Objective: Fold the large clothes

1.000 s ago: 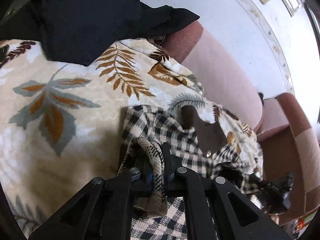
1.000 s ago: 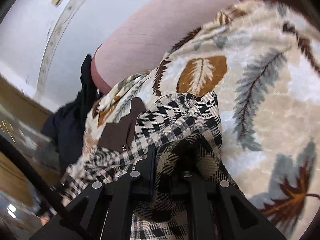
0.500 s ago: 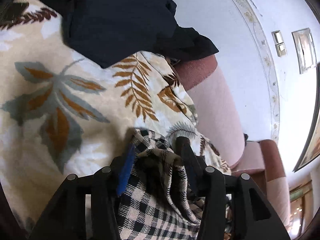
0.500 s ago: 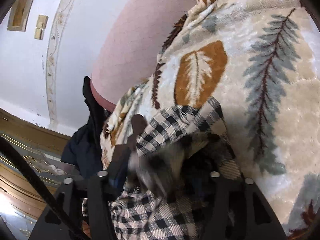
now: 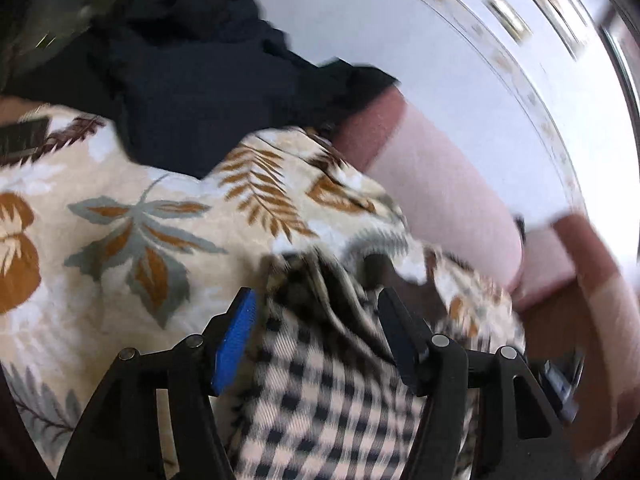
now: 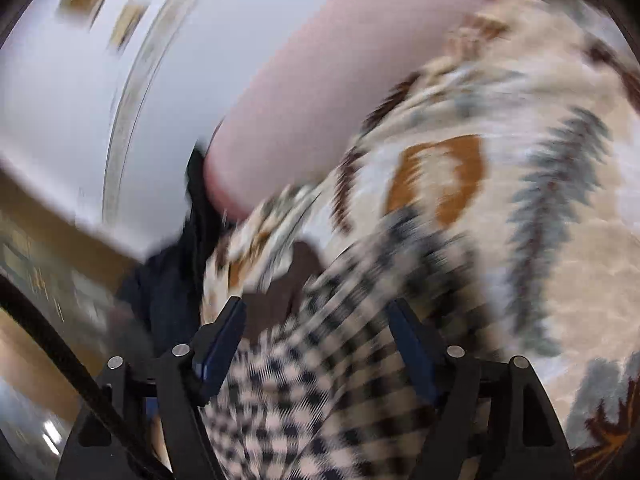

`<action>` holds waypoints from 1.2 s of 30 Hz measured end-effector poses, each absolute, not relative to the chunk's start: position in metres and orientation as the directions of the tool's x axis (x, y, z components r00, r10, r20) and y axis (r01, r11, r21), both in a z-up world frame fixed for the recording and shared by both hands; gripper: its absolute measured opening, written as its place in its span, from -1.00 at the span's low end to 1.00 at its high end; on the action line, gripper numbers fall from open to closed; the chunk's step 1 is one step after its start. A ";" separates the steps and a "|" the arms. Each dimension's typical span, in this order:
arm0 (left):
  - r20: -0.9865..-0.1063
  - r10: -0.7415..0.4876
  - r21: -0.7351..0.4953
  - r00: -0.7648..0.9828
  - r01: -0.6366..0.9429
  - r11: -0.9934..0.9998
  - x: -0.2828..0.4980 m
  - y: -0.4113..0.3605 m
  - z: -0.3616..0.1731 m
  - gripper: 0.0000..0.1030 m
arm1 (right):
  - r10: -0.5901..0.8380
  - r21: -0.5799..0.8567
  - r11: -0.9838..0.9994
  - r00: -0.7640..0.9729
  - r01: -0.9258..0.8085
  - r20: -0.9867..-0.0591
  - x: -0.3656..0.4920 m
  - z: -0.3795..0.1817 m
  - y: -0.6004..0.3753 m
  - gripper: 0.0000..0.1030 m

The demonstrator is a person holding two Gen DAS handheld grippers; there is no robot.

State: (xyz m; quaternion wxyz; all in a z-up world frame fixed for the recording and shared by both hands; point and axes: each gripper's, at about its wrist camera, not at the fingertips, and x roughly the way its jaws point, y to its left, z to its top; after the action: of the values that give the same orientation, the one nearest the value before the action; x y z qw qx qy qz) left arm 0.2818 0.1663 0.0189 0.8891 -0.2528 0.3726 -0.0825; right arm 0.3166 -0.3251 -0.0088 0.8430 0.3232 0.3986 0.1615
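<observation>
Now both tools gape — left tool (image 5: 316, 316), right tool (image 6: 316, 324) — straddling checked cloth (image 5: 320, 392).

**A leafy blanket on a pink sofa**

A big cream blanket (image 5: 120, 216) with brown and grey leaves lies spread over the seat; in the right wrist view the same blanket (image 6: 540, 200) looks blurry. A dark navy cloth (image 5: 192, 80) sits in a heap on the far edge of the blanket, touching it; the pink sofa back (image 5: 440, 184) rises behind; a white wall (image 5: 400, 20) stands behind the sofa, with a thin patterned strip (image 5: 532, 100) running across it.
</observation>
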 end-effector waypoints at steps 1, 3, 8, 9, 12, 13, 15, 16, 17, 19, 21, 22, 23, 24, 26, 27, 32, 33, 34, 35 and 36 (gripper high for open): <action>-0.624 -0.349 -0.495 0.699 -0.008 0.869 0.279 0.160 0.020 0.20 | 0.549 0.645 0.761 0.597 -0.068 -0.585 0.315 -0.007 -0.304 0.22; -0.631 -0.384 -0.463 0.674 0.071 0.884 0.275 0.144 0.023 0.20 | 0.580 0.602 0.783 0.533 -0.156 -0.616 0.311 -0.009 -0.270 -0.04; -0.670 -0.337 -0.381 0.662 0.084 0.921 0.276 0.128 0.021 0.20 | 0.587 0.464 0.809 0.453 -0.361 -0.671 0.280 -0.008 -0.198 -0.18; -0.681 -0.329 -0.386 0.655 0.061 0.920 0.279 0.131 0.018 0.20 | 0.580 0.438 0.812 0.452 -0.385 -0.678 0.274 -0.006 -0.187 -0.18; -0.713 -0.308 -0.403 0.629 -0.008 0.915 0.286 0.145 0.004 0.20 | 0.555 0.392 0.822 0.426 -0.413 -0.714 0.274 -0.013 -0.160 -0.18; -0.722 -0.305 -0.403 0.621 -0.021 0.915 0.288 0.148 0.001 0.20 | 0.534 0.376 0.834 0.423 -0.403 -0.732 0.282 -0.018 -0.153 -0.18; -0.737 -0.293 -0.403 0.609 -0.047 0.914 0.292 0.155 -0.004 0.20 | 0.508 0.366 0.851 0.416 -0.375 -0.754 0.307 -0.027 -0.137 -0.18; -0.741 -0.288 -0.401 0.606 -0.056 0.914 0.293 0.157 -0.006 0.20 | 0.496 0.365 0.860 0.414 -0.356 -0.763 0.322 -0.030 -0.131 -0.18; -0.745 -0.284 -0.399 0.603 -0.063 0.915 0.294 0.159 -0.007 0.20 | 0.480 0.362 0.871 0.417 -0.332 -0.772 0.337 -0.033 -0.128 -0.18; -0.754 -0.276 -0.395 0.596 -0.076 0.916 0.295 0.162 -0.011 0.20 | 0.449 0.363 0.891 0.413 -0.274 -0.792 0.374 -0.040 -0.122 -0.18; -0.761 -0.272 -0.392 0.588 -0.083 0.916 0.296 0.163 -0.014 0.20 | 0.409 0.349 0.912 0.399 -0.215 -0.821 0.402 -0.051 -0.120 -0.18; -0.766 -0.274 -0.391 0.581 -0.083 0.917 0.296 0.163 -0.015 0.20 | 0.408 0.362 0.913 0.387 -0.188 -0.827 0.412 -0.056 -0.122 -0.18; -0.770 -0.277 -0.390 0.576 -0.080 0.917 0.297 0.163 -0.017 0.20 | 0.417 0.384 0.909 0.386 -0.163 -0.823 0.418 -0.055 -0.125 -0.18; -0.778 -0.277 -0.384 0.564 -0.077 0.920 0.298 0.162 -0.019 0.20 | 0.417 0.398 0.907 0.403 -0.134 -0.814 0.420 -0.050 -0.131 -0.18; -0.788 -0.277 -0.376 0.550 -0.074 0.923 0.298 0.160 -0.023 0.20 | 0.430 0.426 0.897 0.461 -0.118 -0.776 0.413 -0.029 -0.149 -0.14; -0.792 -0.277 -0.374 0.544 -0.074 0.925 0.299 0.159 -0.024 0.20 | 0.425 0.424 0.898 0.477 -0.117 -0.769 0.408 -0.021 -0.158 -0.12; -0.832 -0.217 -0.299 0.511 -0.082 0.951 0.300 0.149 -0.034 0.20 | 0.281 0.262 0.959 0.511 -0.110 -0.812 0.375 -0.005 -0.203 -0.11; -0.841 -0.201 -0.280 0.503 -0.085 0.956 0.301 0.147 -0.036 0.20 | 0.263 0.235 0.965 0.495 -0.119 -0.828 0.369 -0.009 -0.209 -0.12; -0.849 -0.183 -0.260 0.495 -0.091 0.961 0.301 0.145 -0.040 0.20 | 0.252 0.218 0.968 0.480 -0.126 -0.840 0.365 -0.015 -0.213 -0.11; -0.854 -0.169 -0.246 0.492 -0.096 0.964 0.301 0.144 -0.043 0.21 | 0.231 0.193 0.973 0.471 -0.128 -0.851 0.358 -0.020 -0.217 -0.12; -0.858 -0.156 -0.231 0.489 -0.098 0.968 0.302 0.142 -0.046 0.21 | 0.216 0.177 0.976 0.466 -0.126 -0.858 0.352 -0.024 -0.219 -0.12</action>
State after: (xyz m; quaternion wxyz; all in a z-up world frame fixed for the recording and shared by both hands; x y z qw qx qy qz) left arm 0.3018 0.1422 -0.0457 0.8538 -0.1256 0.5050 -0.0169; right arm 0.3524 -0.2194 -0.0242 0.8549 0.0443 0.5072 0.0998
